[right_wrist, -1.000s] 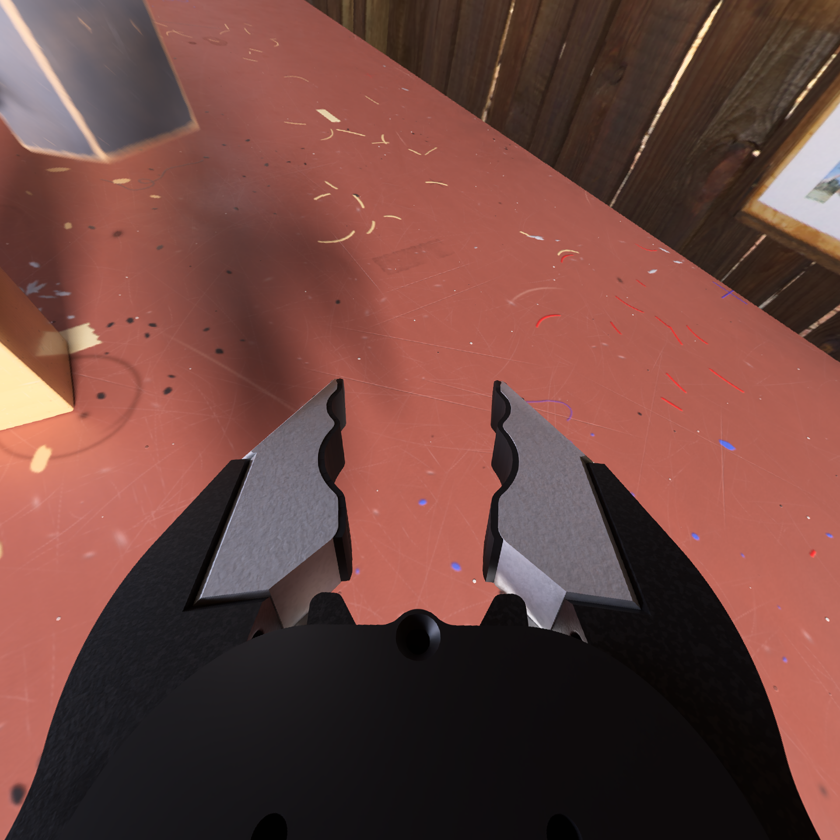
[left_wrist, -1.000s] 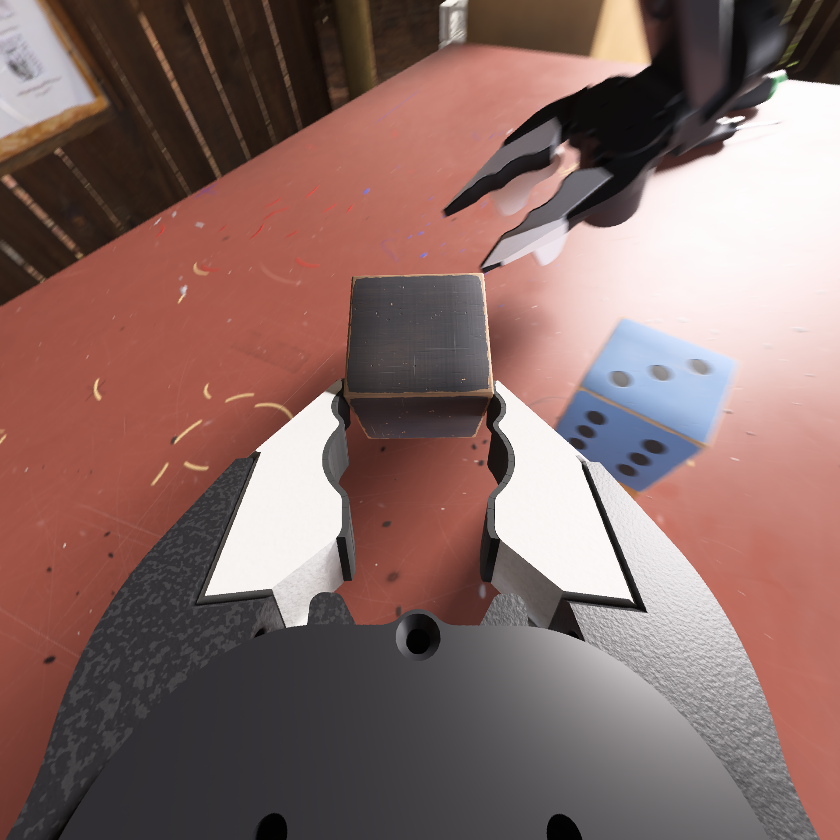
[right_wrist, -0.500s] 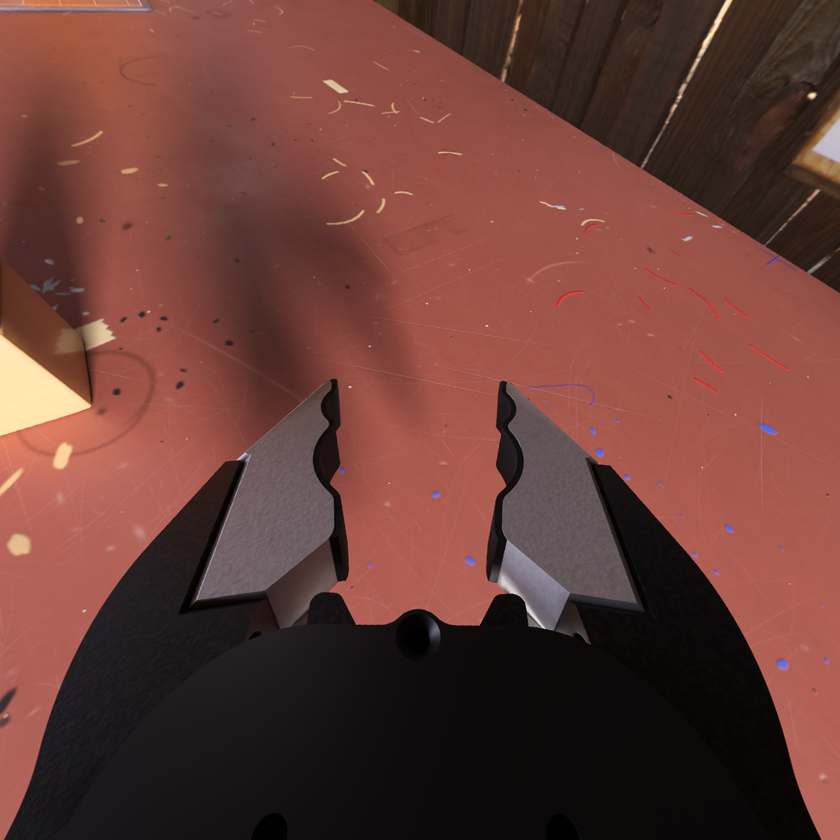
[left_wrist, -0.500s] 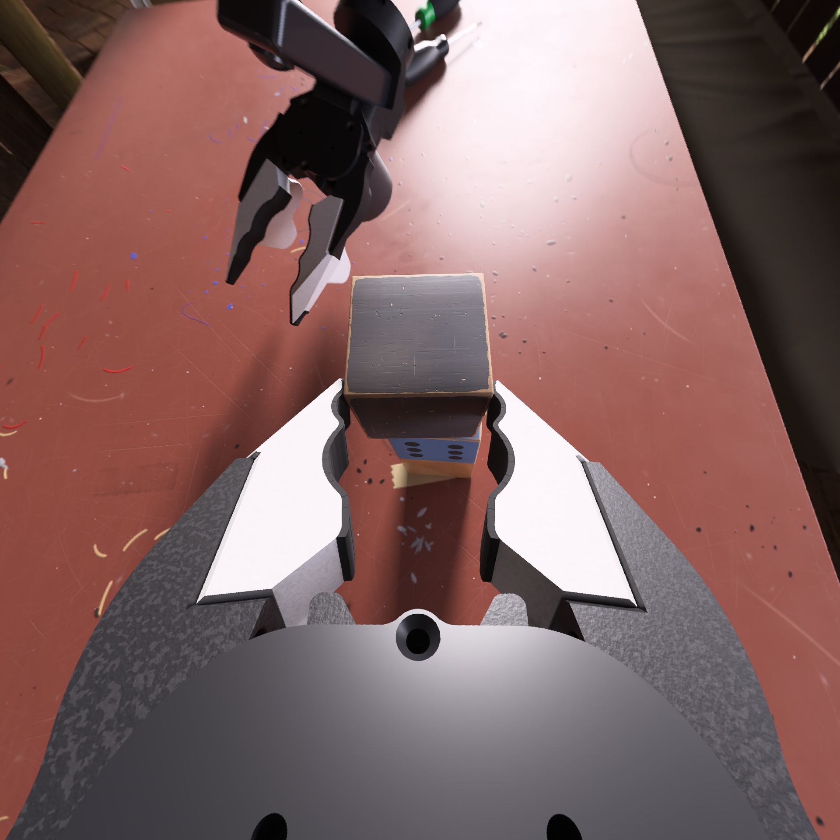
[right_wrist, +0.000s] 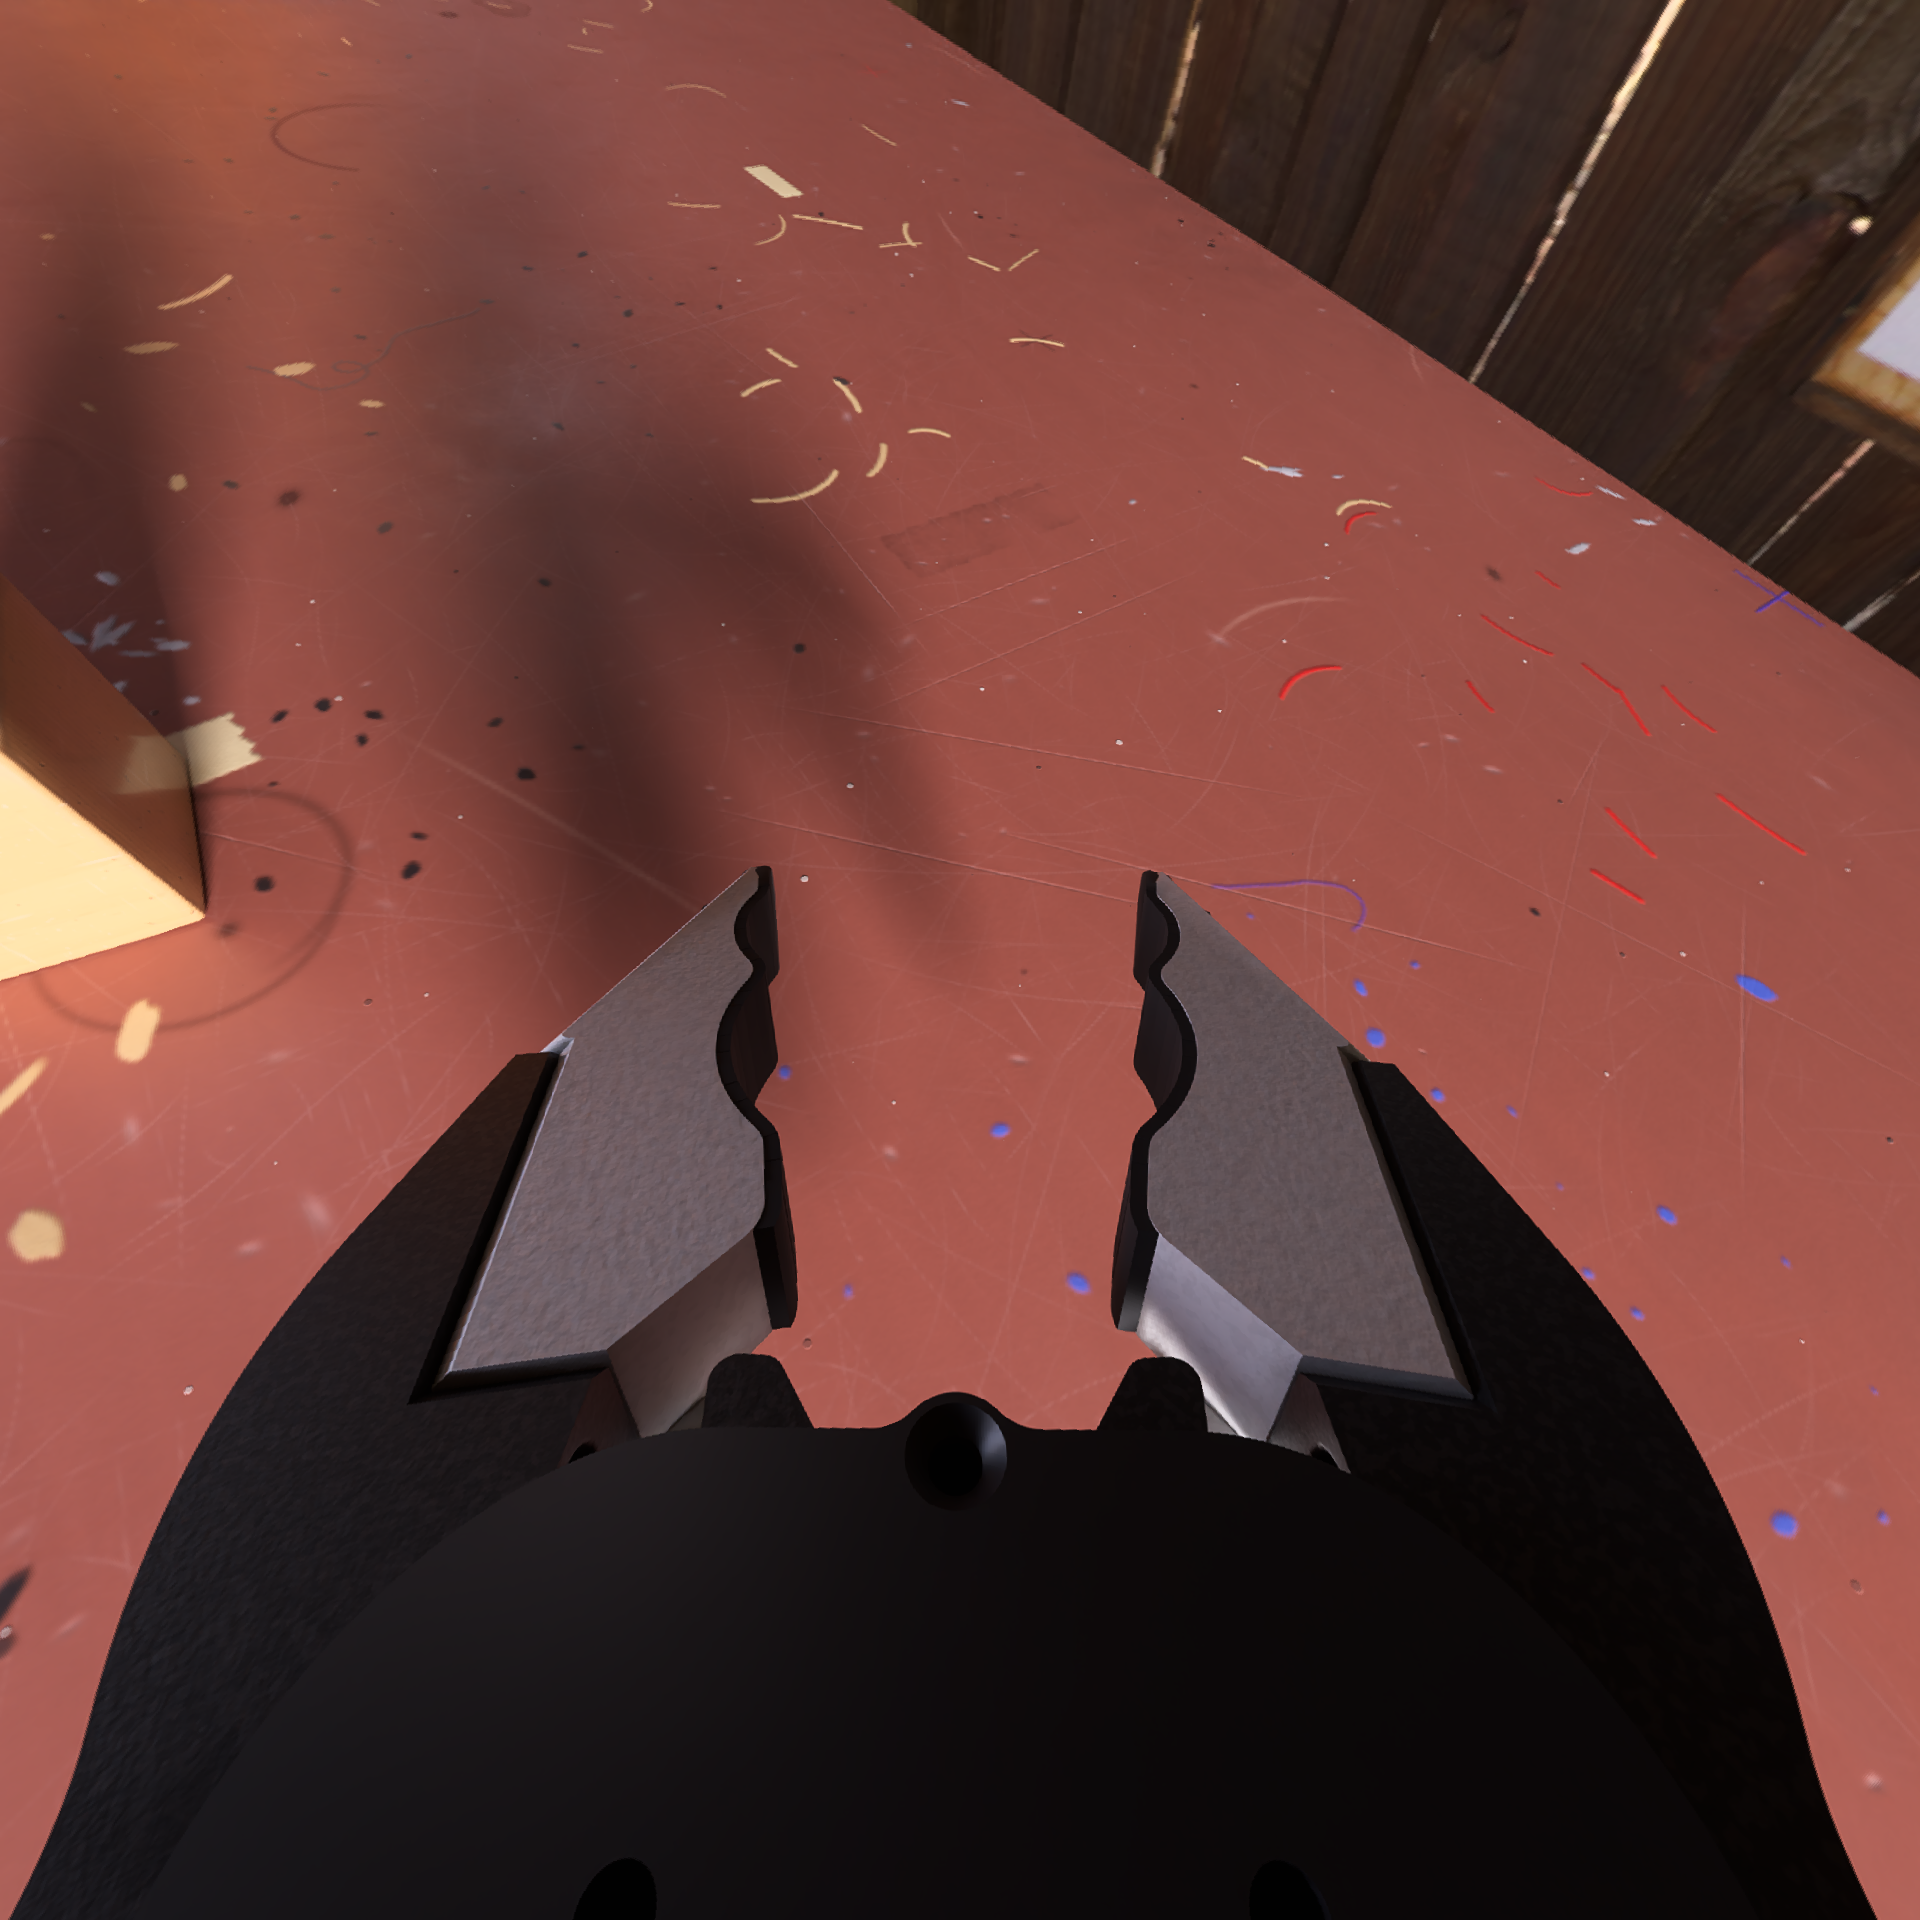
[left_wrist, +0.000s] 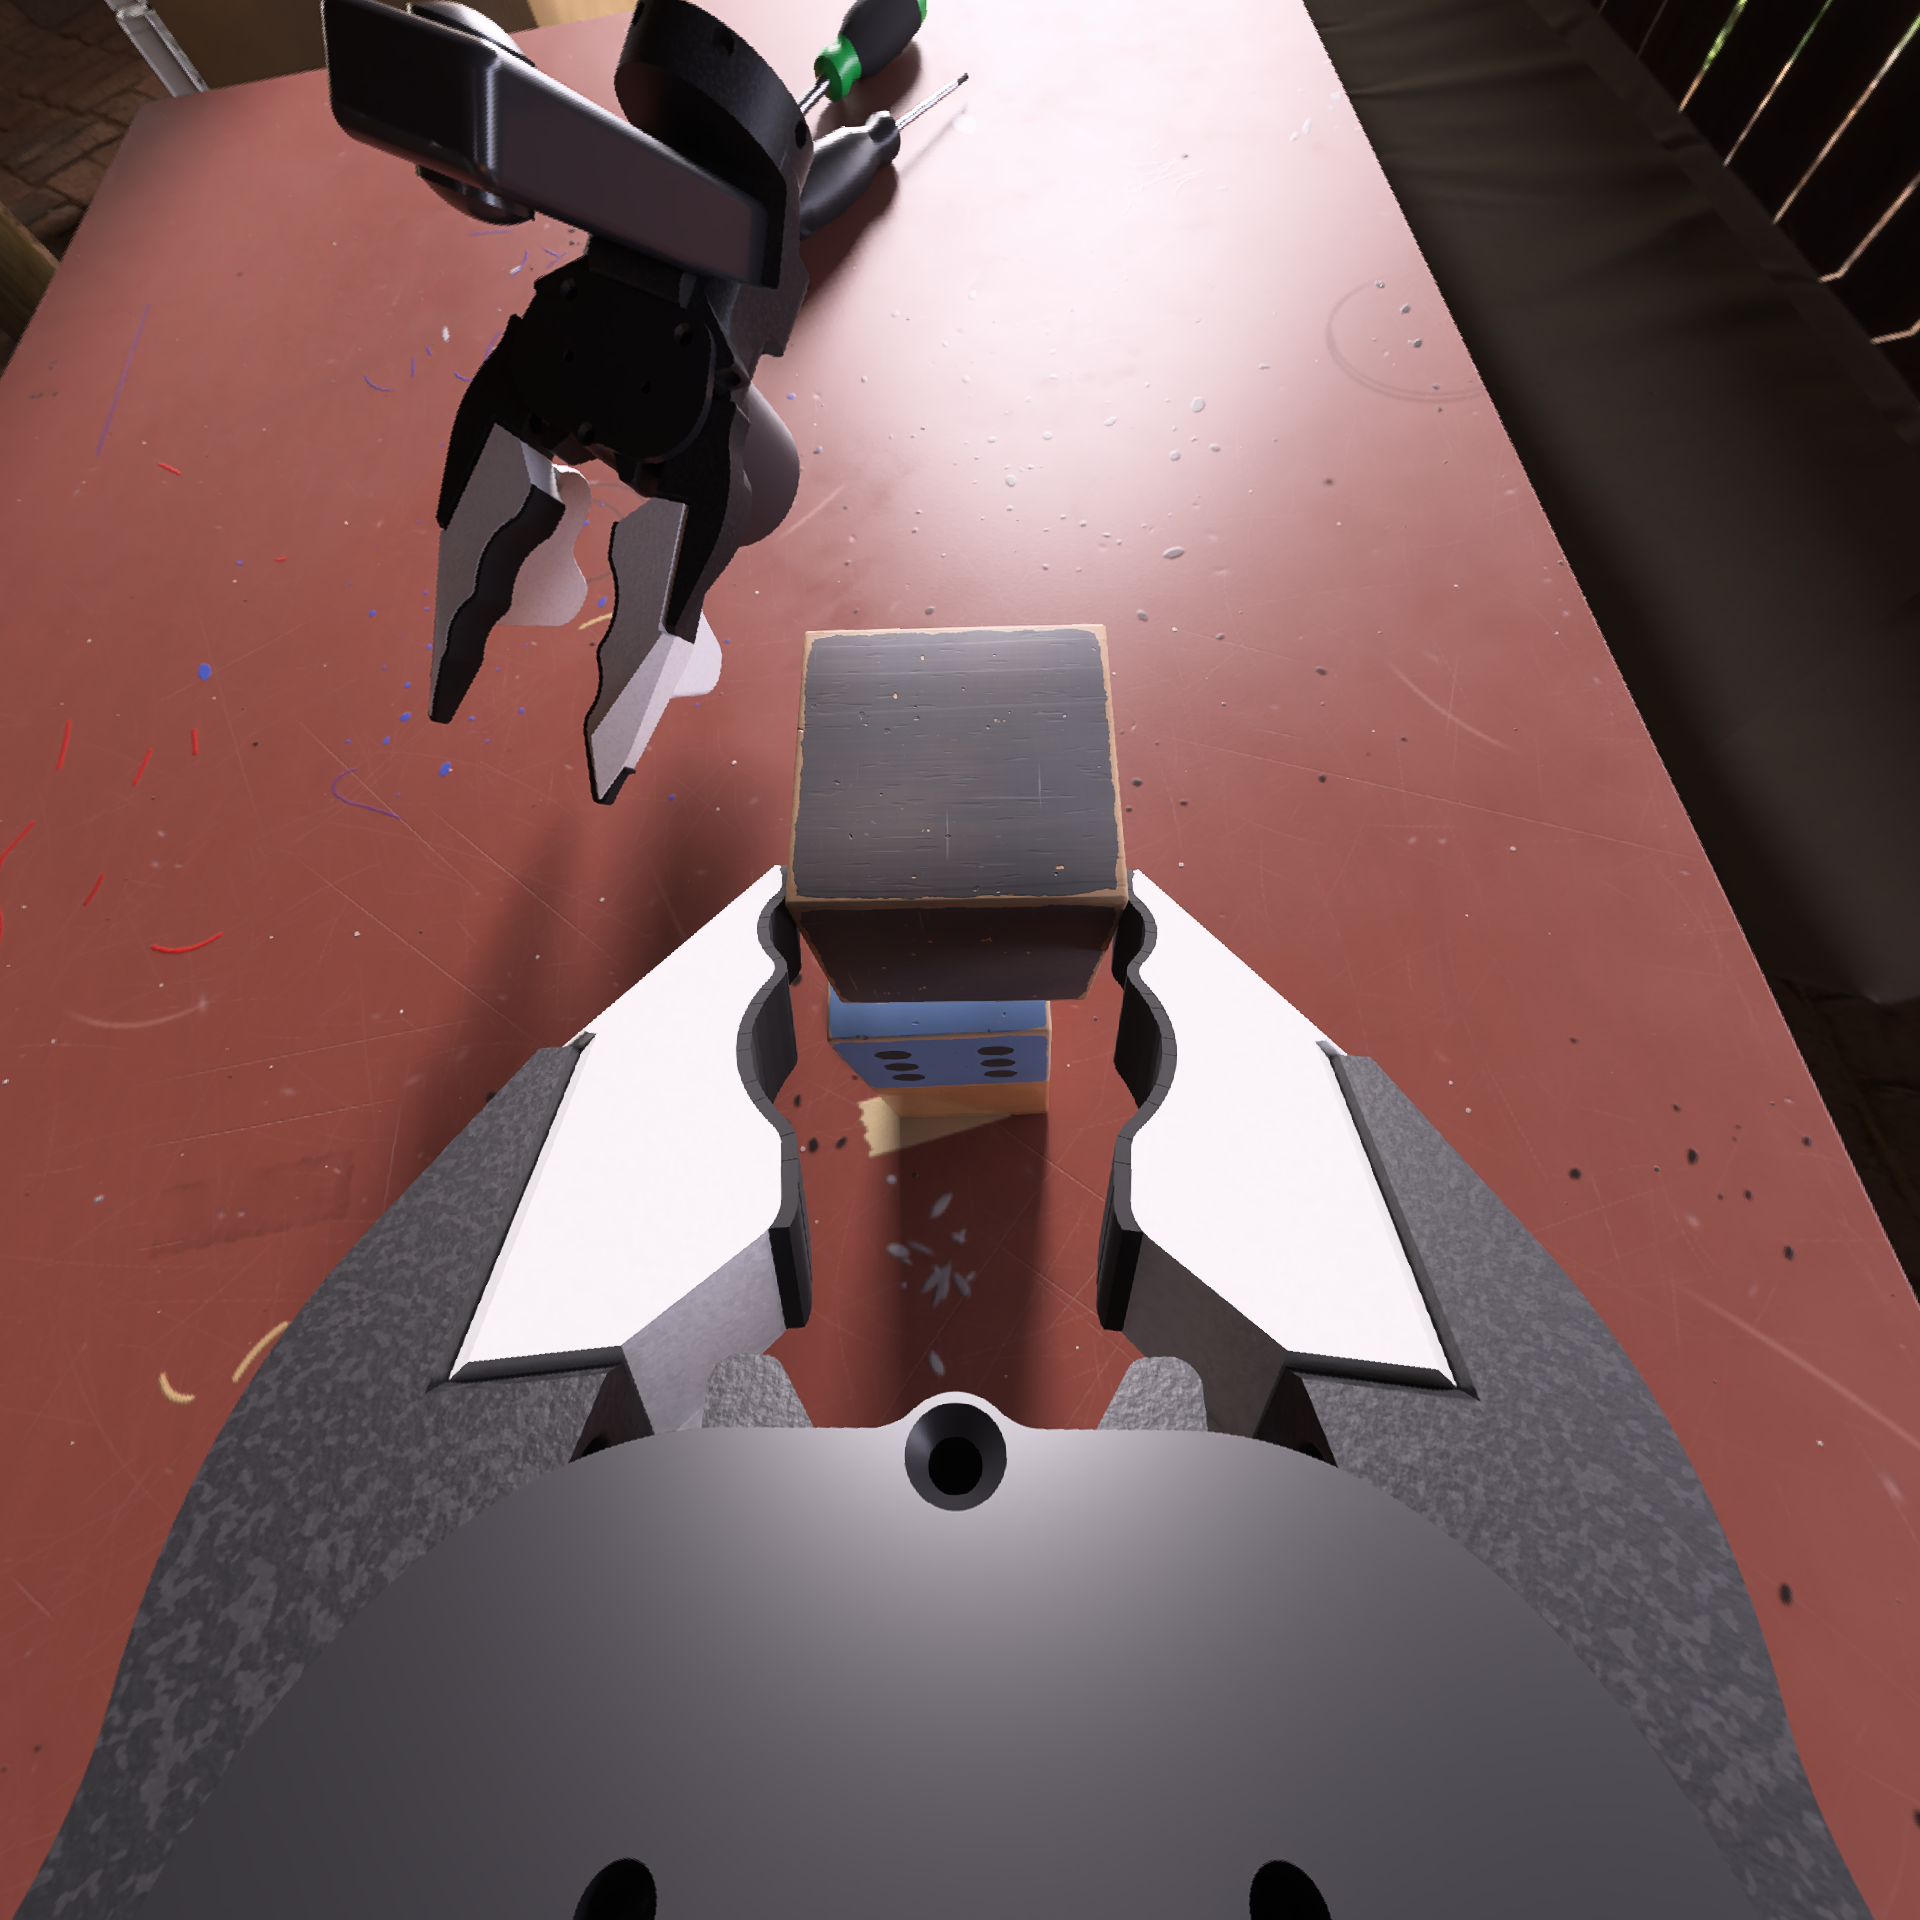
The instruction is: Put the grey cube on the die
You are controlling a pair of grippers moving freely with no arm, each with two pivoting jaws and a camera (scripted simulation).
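Observation:
My left gripper is shut on the grey cube, a dark block with worn tan edges, and holds it by its near sides. The blue die shows right below the cube, with a tan block under it. I cannot tell whether the cube touches the die. My right gripper is open and empty over the red table. It also shows in the left wrist view, hovering to the left of the cube and beyond it. The tan block's corner is at the left edge of the right wrist view.
A green-handled screwdriver and a black-handled one lie at the table's far end. The table's right edge runs close beside the stack, with dark ground beyond. A wooden plank wall borders the table in the right wrist view.
My left gripper has swung the grey cube from beside the die to directly over it, then nearly stopped. The right gripper has stayed open and shifted only a little.

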